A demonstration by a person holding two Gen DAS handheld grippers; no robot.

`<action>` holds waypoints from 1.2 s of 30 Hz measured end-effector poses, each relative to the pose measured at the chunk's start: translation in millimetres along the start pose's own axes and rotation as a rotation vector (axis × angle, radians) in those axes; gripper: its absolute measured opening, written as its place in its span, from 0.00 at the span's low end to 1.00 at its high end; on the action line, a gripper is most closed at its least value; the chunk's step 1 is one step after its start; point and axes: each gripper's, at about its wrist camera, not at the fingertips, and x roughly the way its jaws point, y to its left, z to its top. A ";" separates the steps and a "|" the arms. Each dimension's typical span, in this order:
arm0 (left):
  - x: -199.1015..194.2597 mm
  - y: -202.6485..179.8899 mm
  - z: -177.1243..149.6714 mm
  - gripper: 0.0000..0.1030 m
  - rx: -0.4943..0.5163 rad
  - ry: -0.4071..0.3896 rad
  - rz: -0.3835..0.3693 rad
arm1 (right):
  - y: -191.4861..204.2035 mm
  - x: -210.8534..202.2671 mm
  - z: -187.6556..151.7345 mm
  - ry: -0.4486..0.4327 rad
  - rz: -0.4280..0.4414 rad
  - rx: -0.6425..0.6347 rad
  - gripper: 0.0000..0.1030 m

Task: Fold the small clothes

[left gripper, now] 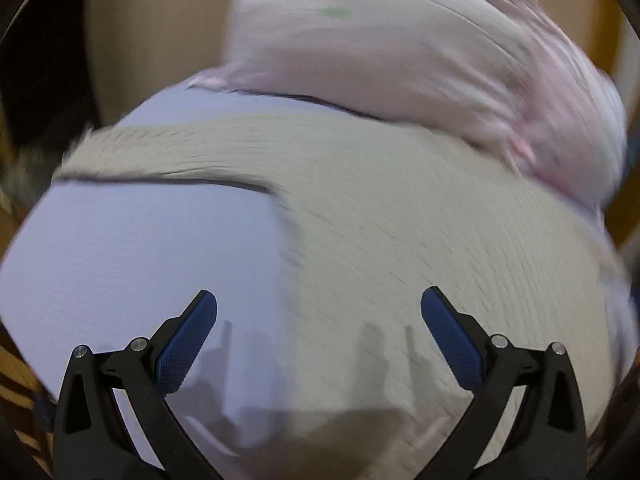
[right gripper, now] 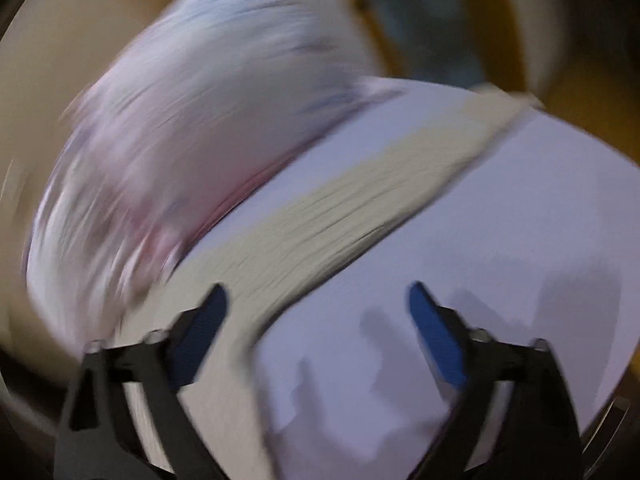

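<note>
A cream ribbed garment (left gripper: pixel 400 220) lies spread flat on a pale lilac surface (left gripper: pixel 140 260). A heap of pale pink clothes (left gripper: pixel 400 60) sits behind it. My left gripper (left gripper: pixel 319 308) is open and empty, just above the cream garment's near part. In the right wrist view the cream garment (right gripper: pixel 340 208) runs as a diagonal band, the pink heap (right gripper: pixel 180 140) at its left. My right gripper (right gripper: pixel 318 300) is open and empty above the lilac surface (right gripper: pixel 500 240) and the garment's near edge. Both views are motion-blurred.
The lilac surface ends at a rounded edge, with brown wood (right gripper: pixel 592 112) beyond it at the right. A beige wall or floor area (left gripper: pixel 160 20) lies behind the pink heap. Gripper shadows fall on the surface near the fingers.
</note>
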 end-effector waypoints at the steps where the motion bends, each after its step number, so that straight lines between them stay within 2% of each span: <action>1: 3.6 16.1 7.6 0.99 -0.050 -0.001 -0.006 | -14.1 7.9 14.3 0.006 -0.020 0.058 0.64; 2: 7.4 31.3 14.5 0.99 -0.096 -0.007 -0.010 | -35.0 18.4 32.2 0.013 -0.050 0.147 0.62; 4: 14.9 67.4 29.5 0.99 -0.201 -0.026 0.014 | -58.3 31.8 52.7 0.018 -0.061 0.239 0.61; 6: 21.3 89.0 37.7 0.99 -0.266 -0.026 0.048 | -74.1 43.8 69.9 0.012 -0.070 0.294 0.54; 10: 27.6 122.6 49.3 0.99 -0.358 -0.038 0.059 | -91.7 59.2 98.5 -0.032 -0.084 0.382 0.41; 12: 31.6 132.9 56.8 0.99 -0.397 -0.035 0.056 | -99.1 65.7 108.5 -0.058 -0.095 0.406 0.31; 13: 33.3 135.2 59.0 0.99 -0.407 -0.035 0.052 | -102.1 69.6 113.2 -0.067 -0.106 0.412 0.16; 14: 34.2 137.7 60.8 0.99 -0.416 -0.036 0.053 | -104.7 74.4 118.2 -0.068 -0.127 0.415 0.10; 16: 35.1 145.9 64.7 0.99 -0.438 -0.033 0.059 | -98.5 76.9 124.3 -0.077 -0.146 0.385 0.10; 18: 34.5 152.5 66.7 0.99 -0.464 -0.028 0.055 | -58.9 58.7 124.8 -0.161 -0.170 0.213 0.09; 20: 33.0 159.1 68.1 0.99 -0.481 -0.023 0.059 | -4.1 41.8 117.7 -0.228 -0.126 0.028 0.09; 22: 35.1 164.3 72.2 0.99 -0.497 -0.015 0.068 | 71.4 21.7 94.4 -0.256 -0.007 -0.169 0.09; 24: 38.0 167.1 76.7 0.99 -0.510 0.002 0.077 | 141.9 9.0 59.7 -0.235 0.127 -0.352 0.09; 26: 40.0 171.0 80.7 0.99 -0.535 0.011 0.089 | 207.5 7.3 13.5 -0.175 0.239 -0.531 0.09; 29: 42.2 180.9 85.9 0.99 -0.596 -0.006 0.116 | 292.7 26.8 -86.8 -0.006 0.377 -0.801 0.12; 31: 44.8 186.8 90.1 0.99 -0.616 -0.023 0.143 | 326.9 53.3 -154.9 0.181 0.436 -0.936 0.19; 33: 47.7 191.9 94.5 0.99 -0.622 -0.040 0.168 | 343.3 75.8 -209.5 0.389 0.463 -1.020 0.24; 34: 48.4 194.5 95.9 0.99 -0.625 -0.051 0.172 | 343.7 78.1 -221.6 0.438 0.476 -1.028 0.31; 35: 48.7 197.6 96.9 0.99 -0.630 -0.064 0.171 | 339.9 74.0 -223.1 0.441 0.492 -1.019 0.45; 36: 48.9 202.0 98.0 0.99 -0.637 -0.082 0.165 | 334.8 68.4 -219.2 0.423 0.498 -1.006 0.54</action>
